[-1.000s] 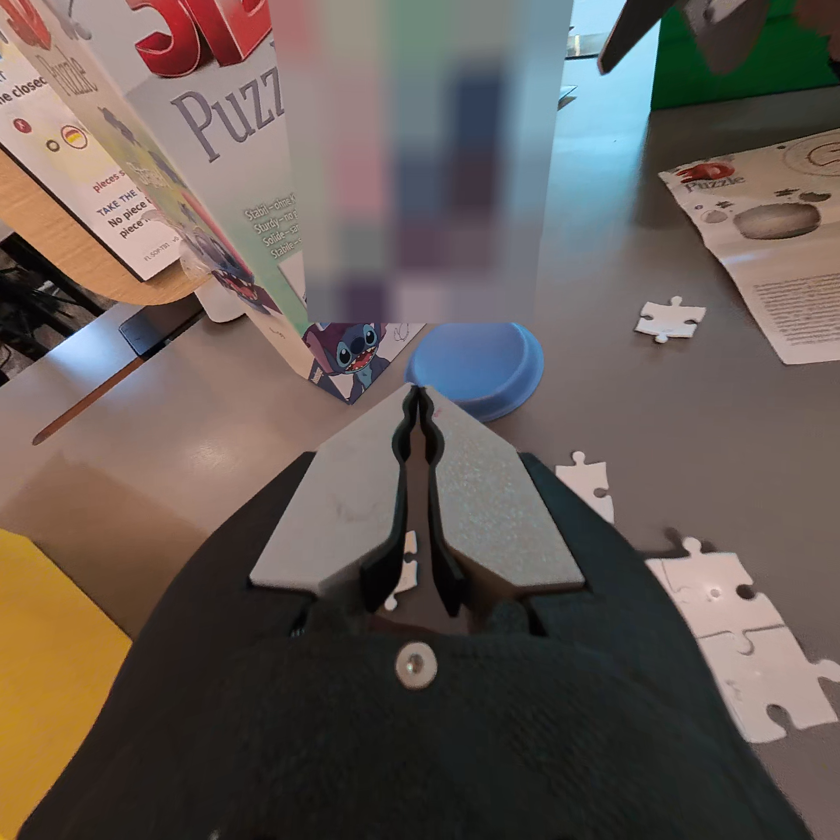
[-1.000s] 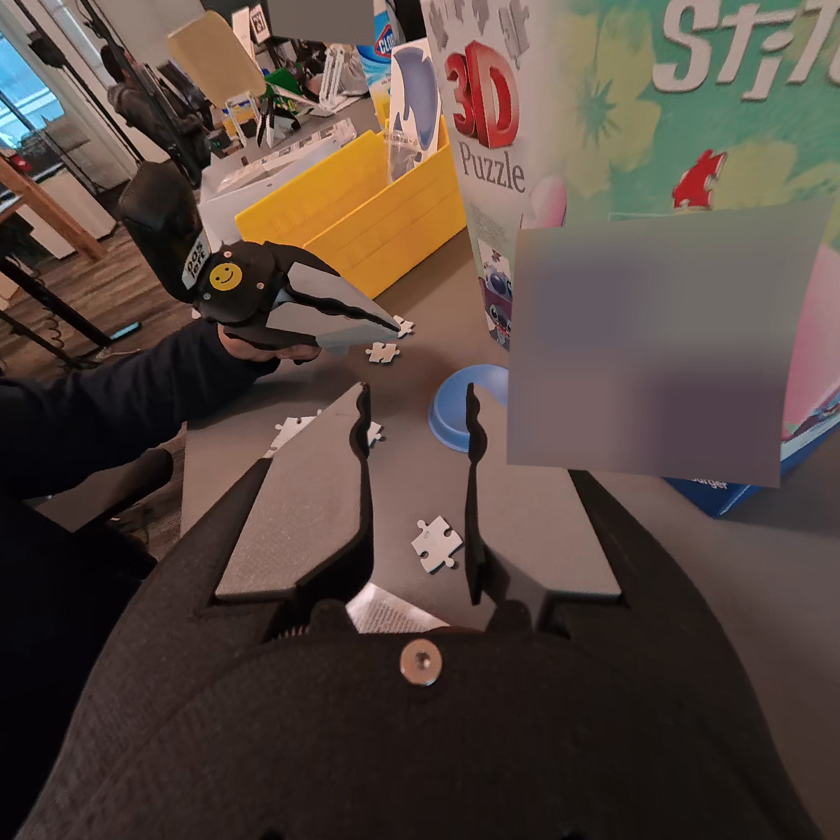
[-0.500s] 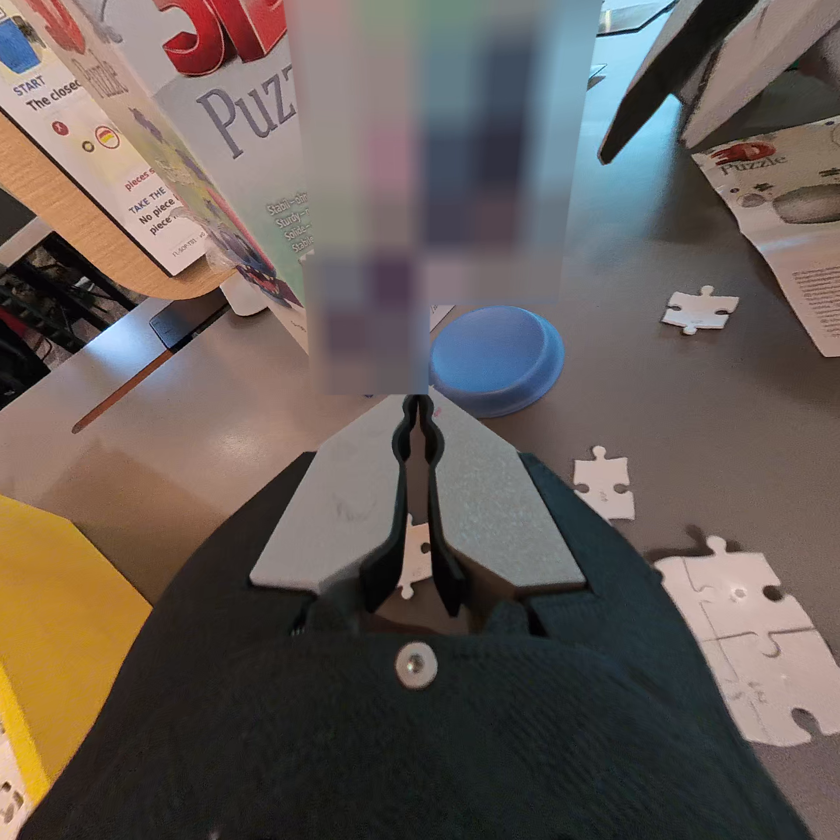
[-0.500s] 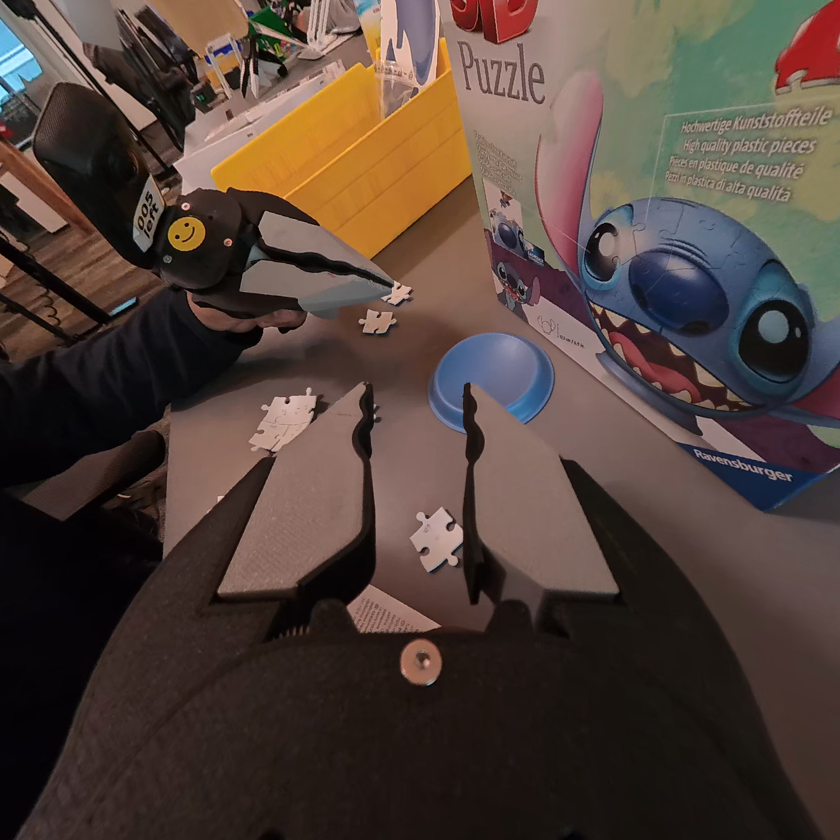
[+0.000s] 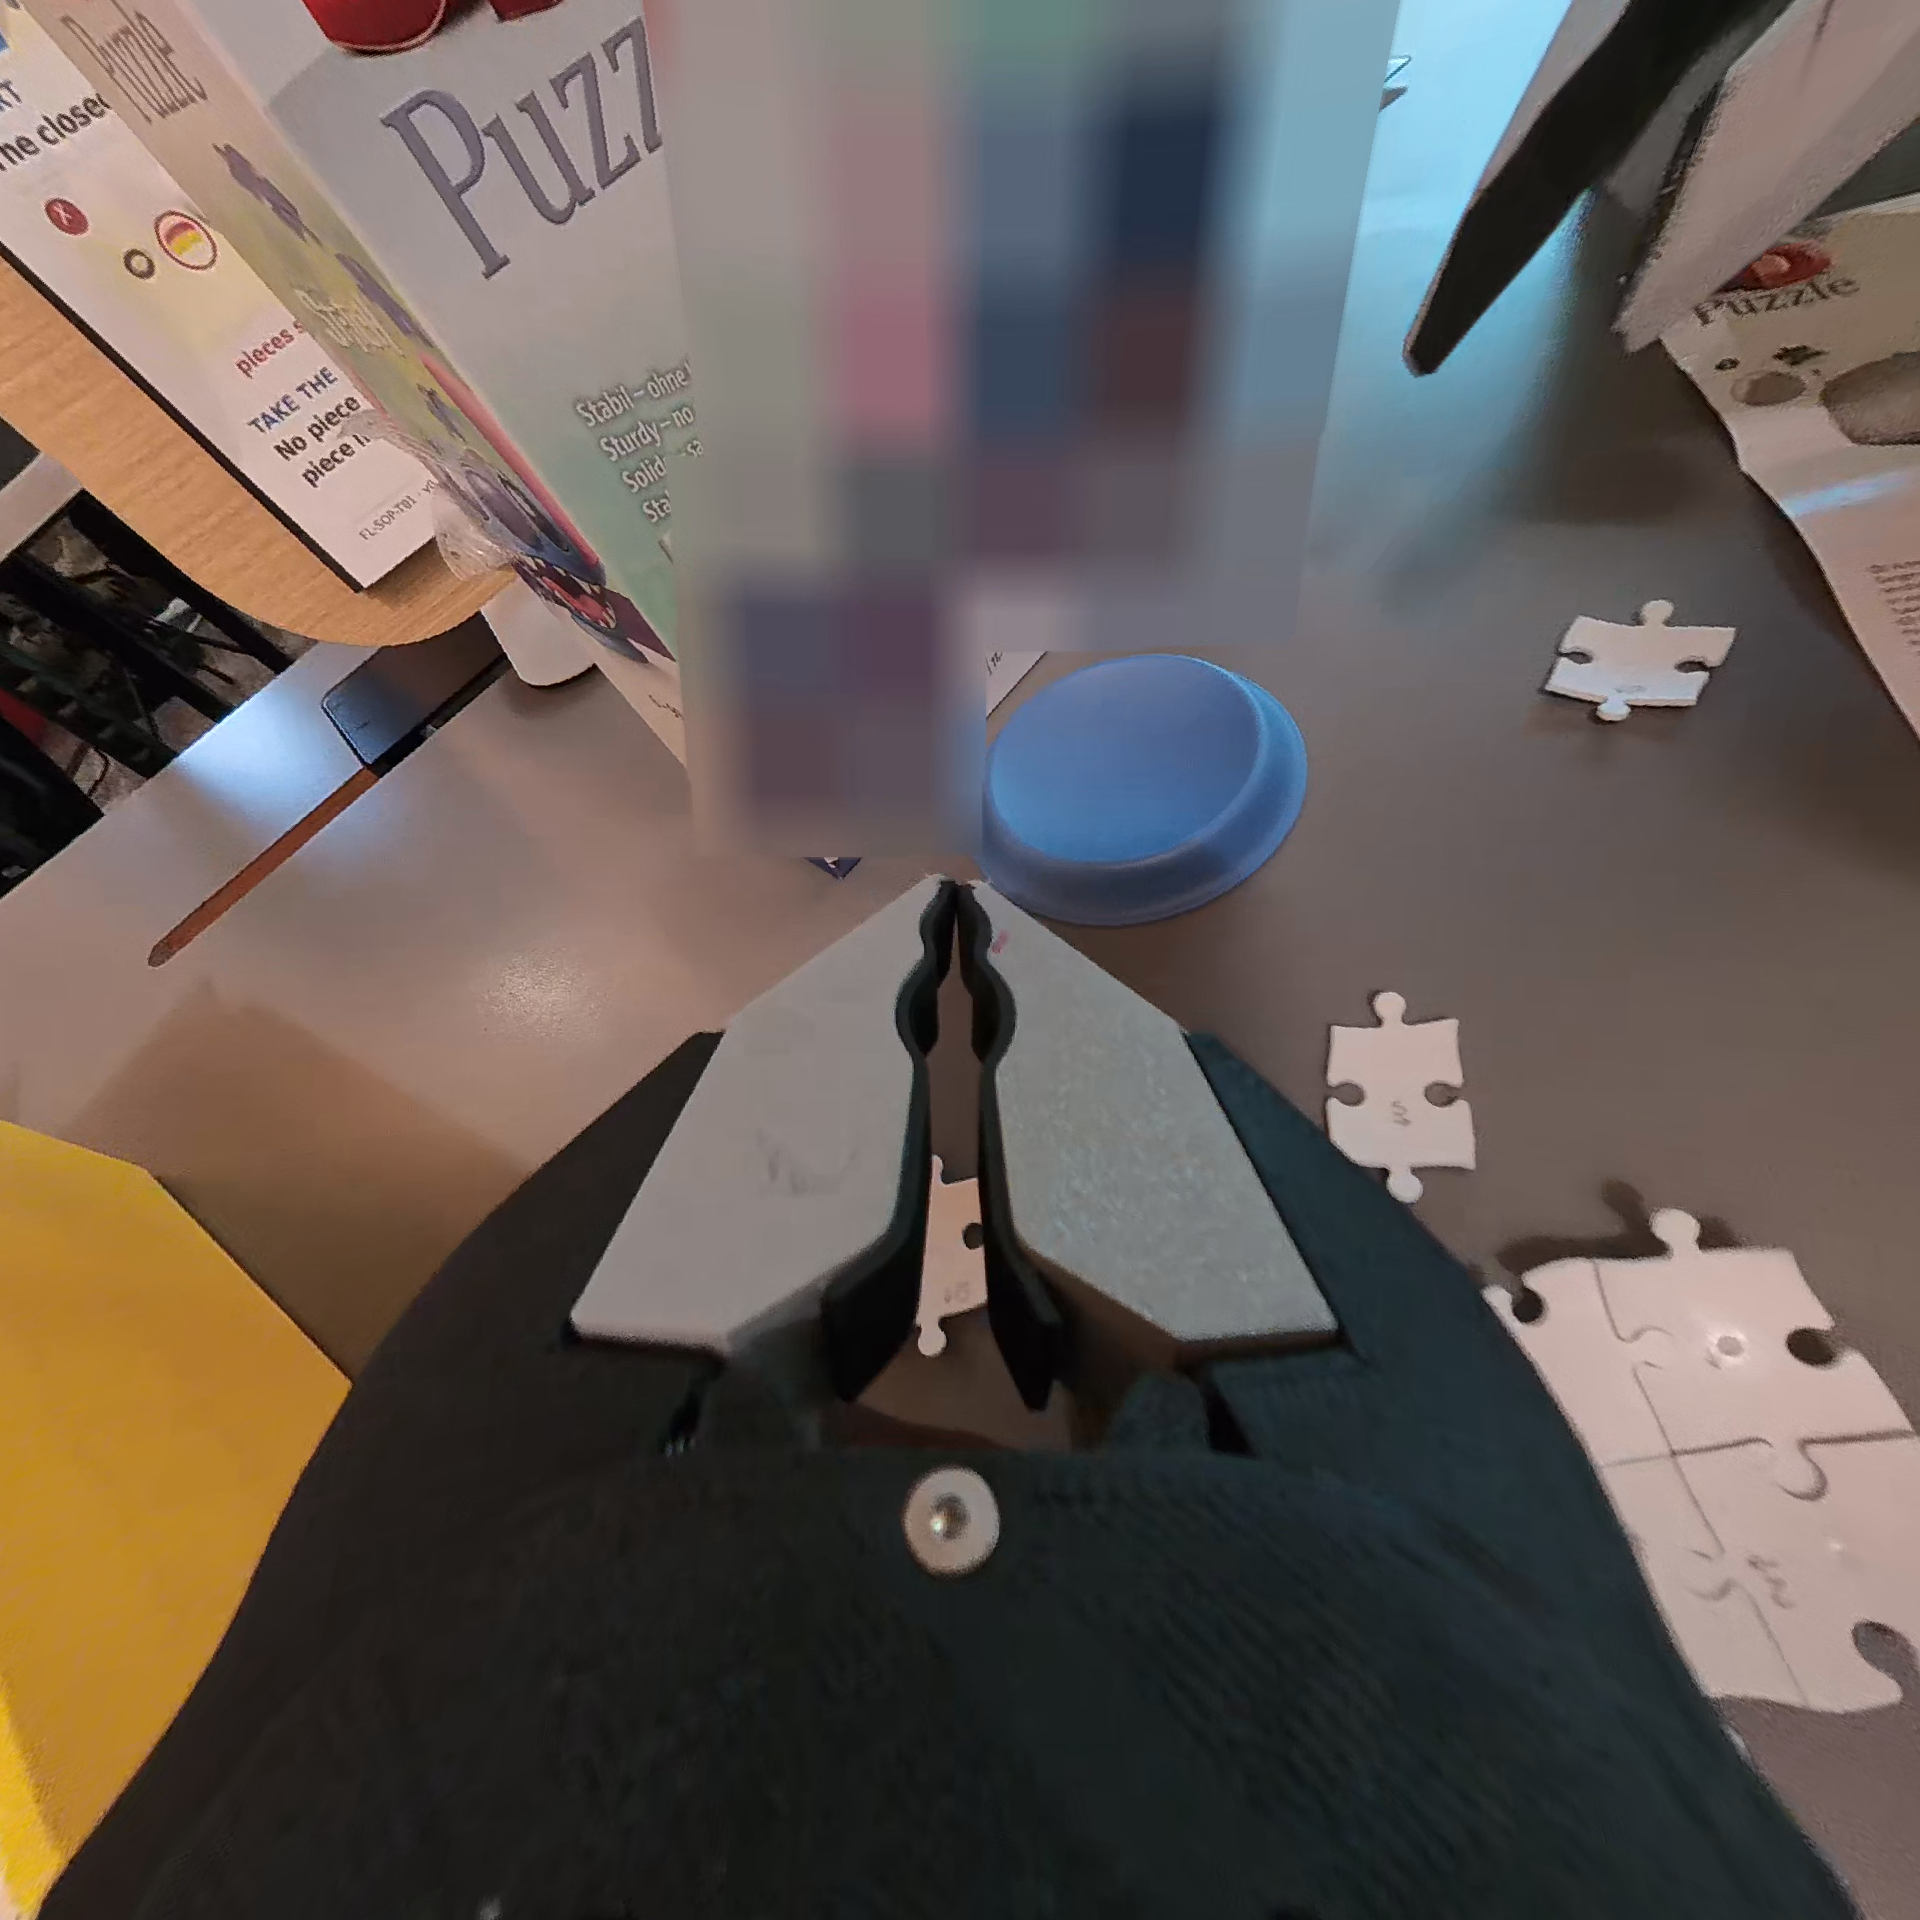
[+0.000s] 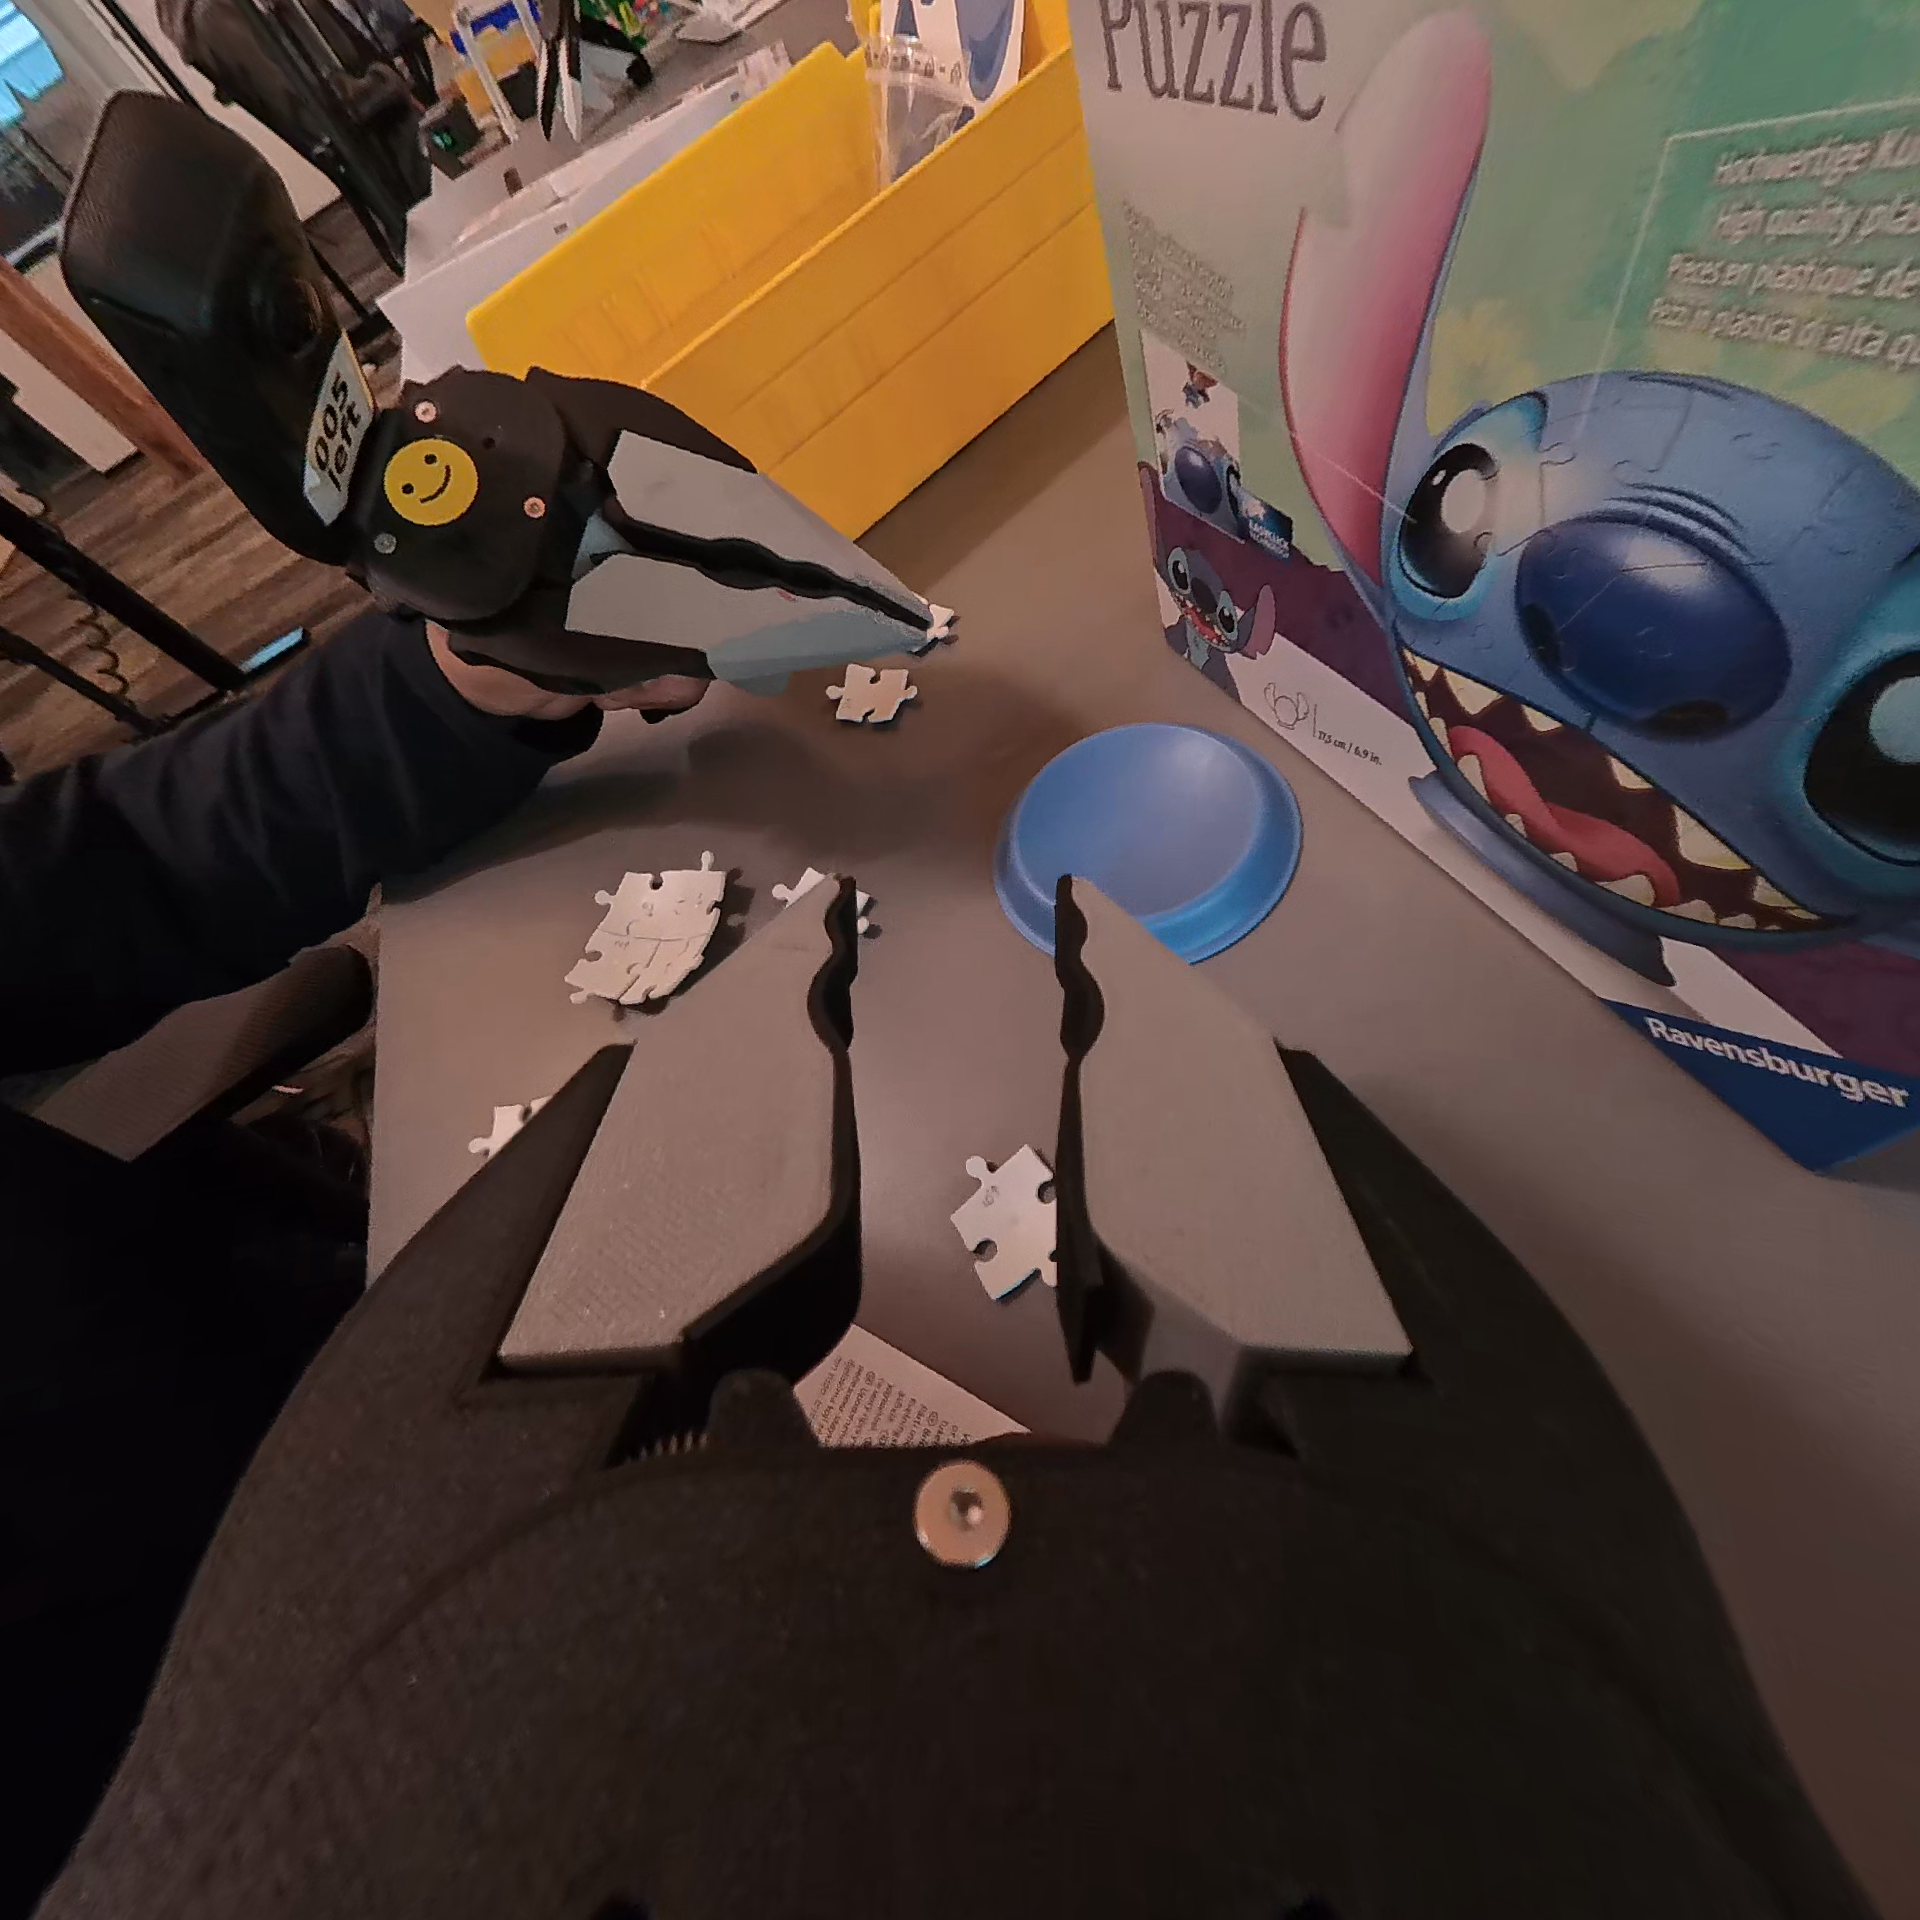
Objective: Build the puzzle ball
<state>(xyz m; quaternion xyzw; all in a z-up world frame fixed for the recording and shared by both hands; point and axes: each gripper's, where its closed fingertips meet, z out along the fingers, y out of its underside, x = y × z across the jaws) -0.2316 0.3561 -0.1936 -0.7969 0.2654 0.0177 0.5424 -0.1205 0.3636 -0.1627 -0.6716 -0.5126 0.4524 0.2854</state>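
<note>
White single puzzle piece [image 6: 1003,1221] flat on grey table [image 6: 1455,1091], under right gripper [image 6: 956,904], jaws spread wide, empty. Lying nearer right finger, long axis slanting far-left to near-right. Left gripper [image 6: 914,623] farther left, raised, pinched closed, seemingly empty. Joined pieces [image 6: 649,935] between.

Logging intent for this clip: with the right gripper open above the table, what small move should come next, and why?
Probably lower the right gripper onto the loose puzzle piece lying between its open fingers and close on it. The left gripper is shut with nothing visibly held, and the joined patch of pieces lies apart on the table, awaiting more pieces.
</note>
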